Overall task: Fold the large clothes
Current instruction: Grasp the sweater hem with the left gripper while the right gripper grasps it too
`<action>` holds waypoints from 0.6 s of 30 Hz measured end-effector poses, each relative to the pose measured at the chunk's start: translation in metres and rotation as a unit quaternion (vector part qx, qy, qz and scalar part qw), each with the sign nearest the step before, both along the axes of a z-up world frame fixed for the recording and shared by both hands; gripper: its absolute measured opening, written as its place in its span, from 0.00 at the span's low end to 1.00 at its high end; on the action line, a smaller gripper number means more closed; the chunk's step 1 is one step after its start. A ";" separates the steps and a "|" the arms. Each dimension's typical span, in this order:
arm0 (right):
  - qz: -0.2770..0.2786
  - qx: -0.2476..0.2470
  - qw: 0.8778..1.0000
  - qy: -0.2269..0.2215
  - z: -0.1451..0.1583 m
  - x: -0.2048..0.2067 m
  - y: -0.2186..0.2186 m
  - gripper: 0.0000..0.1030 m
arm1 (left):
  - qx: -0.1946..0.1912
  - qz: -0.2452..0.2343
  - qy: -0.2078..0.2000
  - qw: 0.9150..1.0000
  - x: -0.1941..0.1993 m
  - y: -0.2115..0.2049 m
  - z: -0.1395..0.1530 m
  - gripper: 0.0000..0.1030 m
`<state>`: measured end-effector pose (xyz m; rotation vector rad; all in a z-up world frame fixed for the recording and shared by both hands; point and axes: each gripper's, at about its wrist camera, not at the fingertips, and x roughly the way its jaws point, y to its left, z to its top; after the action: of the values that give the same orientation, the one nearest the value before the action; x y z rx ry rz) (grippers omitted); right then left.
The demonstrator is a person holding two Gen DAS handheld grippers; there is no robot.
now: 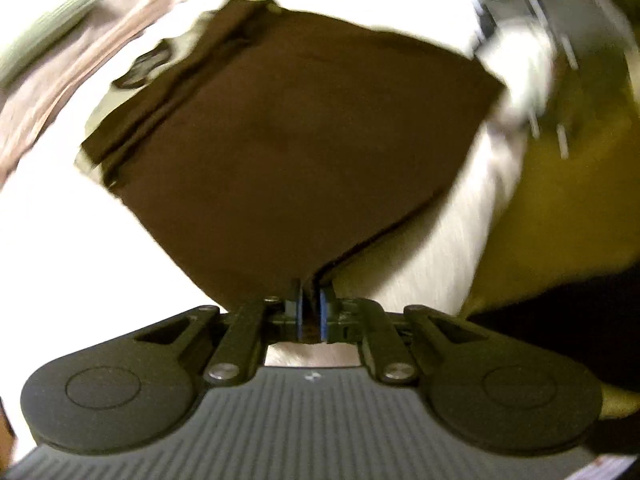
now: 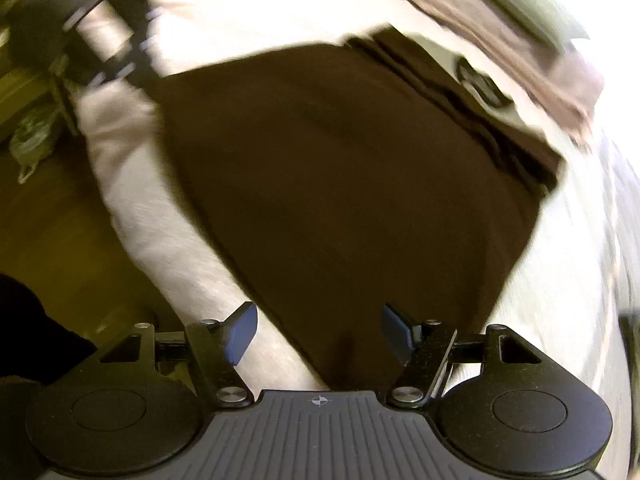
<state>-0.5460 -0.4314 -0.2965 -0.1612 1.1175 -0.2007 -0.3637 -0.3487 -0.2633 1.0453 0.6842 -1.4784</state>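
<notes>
Left wrist view: the left gripper [image 1: 311,312] pinches the near corner of the brown garment [image 1: 288,140] at 6 o'clock. The right gripper [image 2: 319,334] is spread wide over its near edge; free white bed cover [image 2: 552,280] lies at 3 o'clock.

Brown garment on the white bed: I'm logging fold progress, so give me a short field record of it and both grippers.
garment: dark brown cloth garment, spread flat on white bedding
left gripper: shut on a corner of the garment
right gripper: open, over the garment's near edge, nothing gripped
nearby: beige folded cloth beyond the garment
</notes>
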 end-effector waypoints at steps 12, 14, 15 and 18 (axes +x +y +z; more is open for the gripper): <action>0.047 -0.132 0.990 0.020 -0.048 -0.006 0.004 0.48 | -0.004 0.052 0.068 0.996 0.031 -0.019 0.030 0.05; 0.047 -0.160 0.985 0.047 -0.054 -0.025 -0.006 0.41 | -0.004 0.053 0.066 0.996 0.031 -0.018 0.031 0.05; 0.048 -0.168 0.983 0.057 -0.056 -0.034 -0.011 0.33 | -0.001 0.054 0.067 0.996 0.032 -0.018 0.031 0.05; 0.043 -0.173 0.981 0.072 -0.053 -0.049 -0.020 0.04 | 0.004 0.042 0.052 0.998 0.027 -0.016 0.029 0.05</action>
<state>-0.5953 -0.4516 -0.3490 -0.5394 1.2106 -0.3089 -0.3366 -0.3647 -0.2342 0.9380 0.7990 -1.4654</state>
